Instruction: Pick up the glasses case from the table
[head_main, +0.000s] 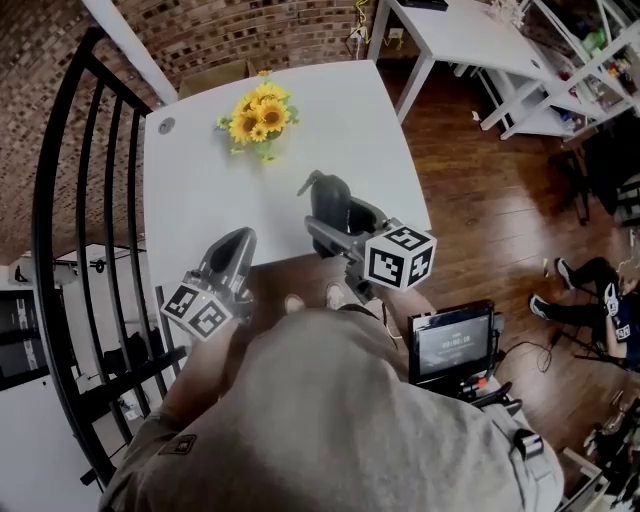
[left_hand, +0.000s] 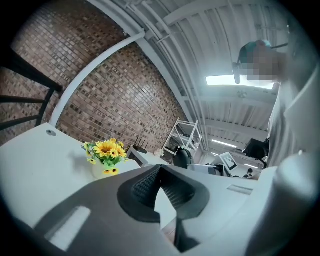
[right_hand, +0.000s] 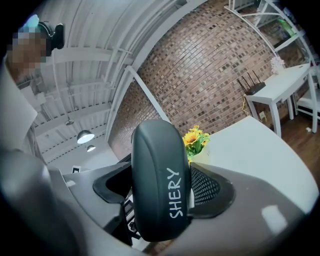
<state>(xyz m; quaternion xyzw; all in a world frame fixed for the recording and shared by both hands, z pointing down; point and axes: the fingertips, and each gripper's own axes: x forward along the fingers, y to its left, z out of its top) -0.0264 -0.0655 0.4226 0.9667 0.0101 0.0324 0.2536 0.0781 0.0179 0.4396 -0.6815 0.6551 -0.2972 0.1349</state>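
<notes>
The glasses case (right_hand: 160, 185) is dark grey, rounded, with "SHERY" in white on its edge. It stands on end between the pads of my right gripper (right_hand: 161, 192), which is shut on it. In the head view the glasses case (head_main: 326, 192) is held above the near edge of the white table (head_main: 340, 110), in my right gripper (head_main: 335, 215). My left gripper (head_main: 238, 243) hangs to its left over the table's near edge. In the left gripper view the left gripper (left_hand: 160, 170) has its fingertips together and nothing between them.
A small pot of yellow sunflowers (head_main: 260, 118) stands at the back of the table. A black railing (head_main: 60, 200) runs along the left. More white tables (head_main: 450, 30) stand at the far right over the wooden floor. A small monitor (head_main: 452, 340) sits by my waist.
</notes>
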